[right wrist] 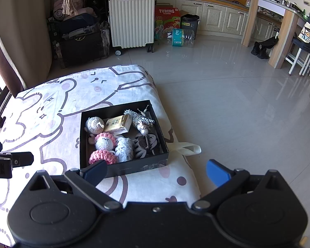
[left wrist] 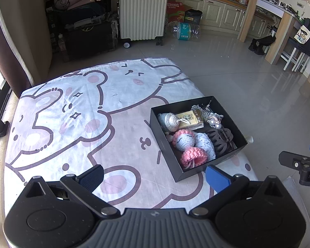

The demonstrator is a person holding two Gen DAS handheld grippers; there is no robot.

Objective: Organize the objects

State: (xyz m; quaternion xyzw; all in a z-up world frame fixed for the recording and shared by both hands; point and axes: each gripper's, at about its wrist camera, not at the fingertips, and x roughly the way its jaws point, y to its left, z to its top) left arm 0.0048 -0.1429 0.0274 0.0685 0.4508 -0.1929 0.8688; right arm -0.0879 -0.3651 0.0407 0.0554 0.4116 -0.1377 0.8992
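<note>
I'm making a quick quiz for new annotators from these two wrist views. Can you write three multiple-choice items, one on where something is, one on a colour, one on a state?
1. Where do the crocheted toys lie?
A. in the black box
B. on the floor
C. on the suitcase

2. What colour is the suitcase?
A. red
B. white
C. green

3. How do the two claws stand?
A. both shut on toys
B. left shut, right open
C. both open and empty

Answers:
1 A, the toys sit inside the black box on the bear-print cloth.
2 B, its ribbed shell is white.
3 C, the left claw and right claw each show a wide gap holding nothing.
</note>
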